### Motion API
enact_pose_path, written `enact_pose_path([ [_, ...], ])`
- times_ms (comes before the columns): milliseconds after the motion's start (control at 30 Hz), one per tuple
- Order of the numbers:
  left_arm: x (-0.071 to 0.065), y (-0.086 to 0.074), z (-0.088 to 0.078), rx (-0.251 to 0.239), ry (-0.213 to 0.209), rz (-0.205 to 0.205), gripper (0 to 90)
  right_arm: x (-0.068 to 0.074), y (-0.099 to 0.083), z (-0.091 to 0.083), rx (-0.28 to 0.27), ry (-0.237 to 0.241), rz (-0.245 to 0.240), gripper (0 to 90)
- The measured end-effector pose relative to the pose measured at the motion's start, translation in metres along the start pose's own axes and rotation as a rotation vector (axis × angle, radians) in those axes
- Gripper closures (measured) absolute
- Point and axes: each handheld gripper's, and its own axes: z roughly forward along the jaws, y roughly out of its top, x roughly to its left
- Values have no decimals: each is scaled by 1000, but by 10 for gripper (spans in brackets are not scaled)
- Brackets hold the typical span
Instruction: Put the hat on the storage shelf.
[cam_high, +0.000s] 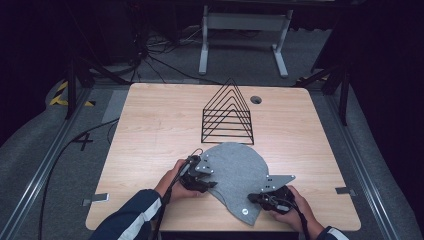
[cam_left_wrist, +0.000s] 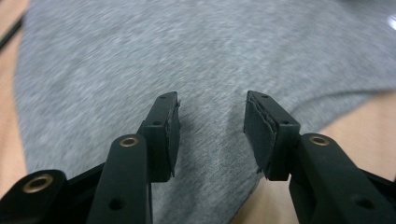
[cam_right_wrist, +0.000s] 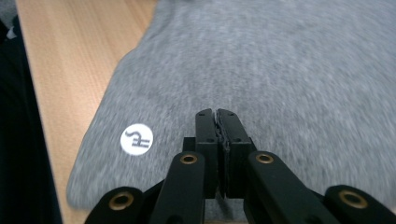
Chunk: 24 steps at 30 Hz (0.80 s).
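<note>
grey knit fabric piece, rounded, flat (cam_high: 235, 170) lies at lower centre of light wooden table (cam_high: 150, 130), long axis running upper left to lower right in high view. left gripper (cam_left_wrist: 212, 126): jaws spread, fabric edge between and beneath them, no pinch yet; nearer the cloth's upper-left edge. right gripper (cam_right_wrist: 217, 123): jaws pressed together over fabric; cannot tell whether cloth is caught. small white round label (cam_right_wrist: 136, 138) at lower left, right gripper view. black wire triangular rack (cam_high: 228, 114) stands just beyond cloth. cloth underside hidden; weave blurred.
</note>
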Motion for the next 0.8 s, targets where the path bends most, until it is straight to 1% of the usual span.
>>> enact_pose_path([
  [67, -5, -3, -2, 2, -11, 15, 555, -4, 1, 0, 4, -18, 2, 886],
  [133, -11, -6, -4, -9, -13, -2, 555, -5, 1, 0, 4, -22, 7, 886],
  [200, -15, -8, -6, 2, -12, 0, 555, -9, 1, 0, 3, -28, 9, 885],
  [233, -18, -8, -6, -4, -10, -14, 555, -10, 1, 0, 1, -34, 9, 885],
  [267, -20, -9, -6, -5, -9, -11, 555, -13, 2, 0, 4, -45, 19, 884],
  [300, -23, -9, -7, 0, -11, -12, 555, -13, 2, 0, 4, -45, 19, 884],
  [333, -27, -10, -7, -9, -13, -15, 555, -14, 2, 0, 2, -52, 19, 884],
  [400, -34, -10, -7, -3, -21, -11, 555, -18, 1, -1, 3, -67, 29, 884],
  [500, -40, -8, -7, 2, -24, -1, 556, -23, 1, -2, 1, -90, 40, 882],
  [533, -42, -8, -7, 13, -32, -2, 556, -24, 0, -2, 1, -91, 41, 882],
  [567, -44, -7, -6, 3, -42, 4, 556, -25, 0, -2, 1, -97, 45, 882],
  [600, -46, -6, -6, 13, -48, 8, 556, -26, 0, -3, 0, -100, 49, 881],
  [633, -47, -6, -6, 12, -53, 12, 556, -27, 0, -3, 3, -105, 50, 880],
  [700, -48, -6, -5, 4, -54, 9, 556, -28, 0, -4, 4, -113, 53, 871],
  [733, -50, -5, -6, 16, -56, 19, 556, -28, -1, -4, 3, -117, 54, 862],
  [767, -50, -5, -6, 14, -57, 33, 553, -29, -1, -4, 5, -116, 56, 850],
  [800, -49, -4, -8, 31, -47, 50, 539, -29, 0, -5, 6, -118, 56, 834],
])
